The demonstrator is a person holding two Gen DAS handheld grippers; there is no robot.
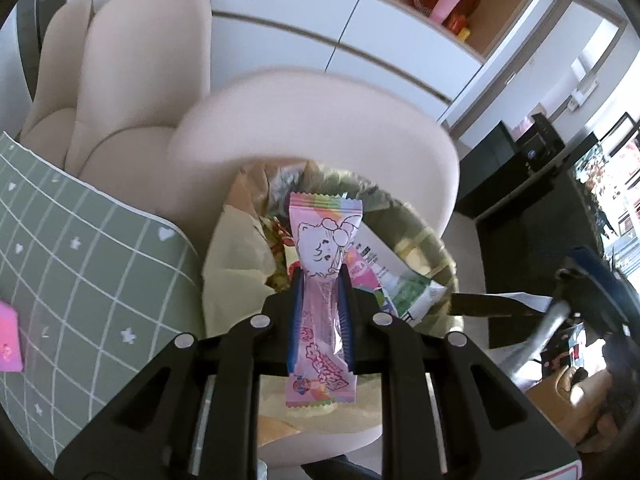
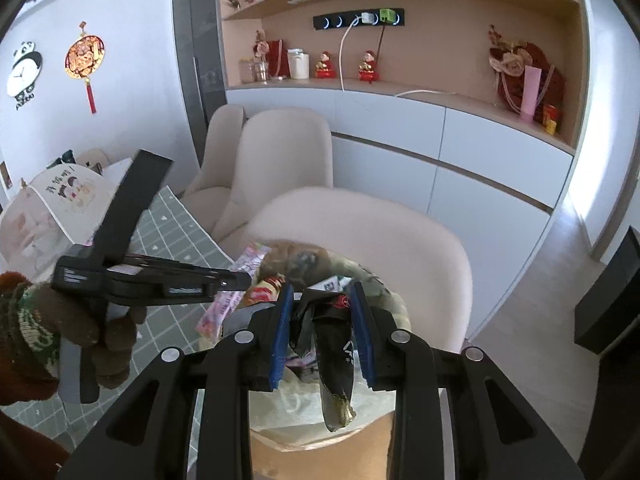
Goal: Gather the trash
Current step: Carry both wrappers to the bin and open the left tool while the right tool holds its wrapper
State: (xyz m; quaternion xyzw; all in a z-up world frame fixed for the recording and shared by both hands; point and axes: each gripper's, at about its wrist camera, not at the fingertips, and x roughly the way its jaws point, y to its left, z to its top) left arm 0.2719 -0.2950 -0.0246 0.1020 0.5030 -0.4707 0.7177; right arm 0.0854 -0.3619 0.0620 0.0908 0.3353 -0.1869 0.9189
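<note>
My left gripper (image 1: pixel 320 276) is shut on a pink candy wrapper (image 1: pixel 324 240) with a cartoon print, which sticks up past the blue pads. It hangs right over the trash bin (image 1: pixel 424 240), whose pale yellow-green liner holds several wrappers. In the right wrist view my right gripper (image 2: pixel 321 292) is shut on a crumpled black wrapper (image 2: pixel 332 344) above the same trash bin (image 2: pixel 388 296). There the left gripper (image 2: pixel 240 280) comes in from the left in a gloved hand (image 2: pixel 80 328), with the pink wrapper (image 2: pixel 250 260) in it. The right gripper (image 1: pixel 460 304) shows at the bin's right edge.
The bin stands against a beige chair (image 1: pixel 320 120), with more beige chairs (image 2: pixel 280 152) behind. A table with a green grid cloth (image 1: pixel 80 260) lies to the left, with a pink item (image 1: pixel 8 340) on it. White cabinets (image 2: pixel 440 160) line the wall. Black boxes (image 2: pixel 608 312) stand on the floor at right.
</note>
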